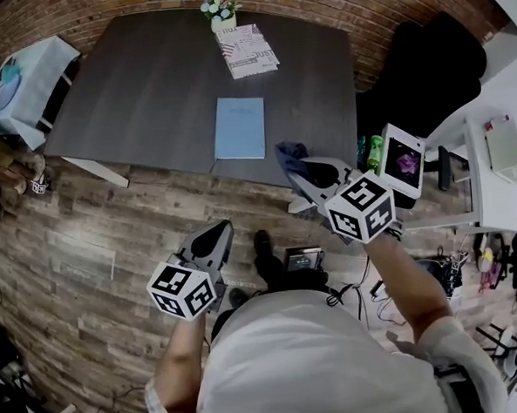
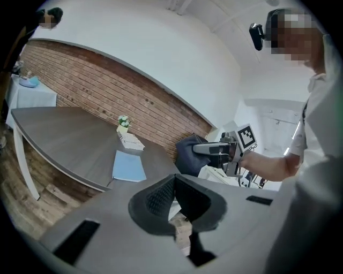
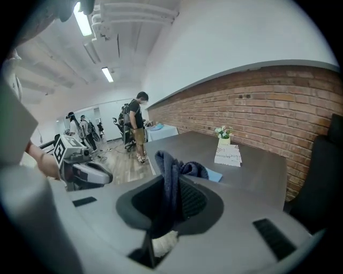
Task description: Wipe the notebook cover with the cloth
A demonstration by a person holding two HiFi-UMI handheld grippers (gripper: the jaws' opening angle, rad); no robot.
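Head view shows the right gripper [image 1: 295,166], fingers [image 1: 319,170] pinching the dark cloth [image 1: 288,150], at the counter's [image 1: 146,86] near edge, with the blue notebook [image 1: 240,128] lying flat just ahead-left of them, long axis pointing away, while the left gripper [image 1: 223,230], fingers together and empty, hangs farther back.

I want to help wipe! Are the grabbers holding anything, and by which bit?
The right gripper pinches the dark blue cloth in its jaws by a bunched fold, the rest poking past them. The left gripper holds nothing.
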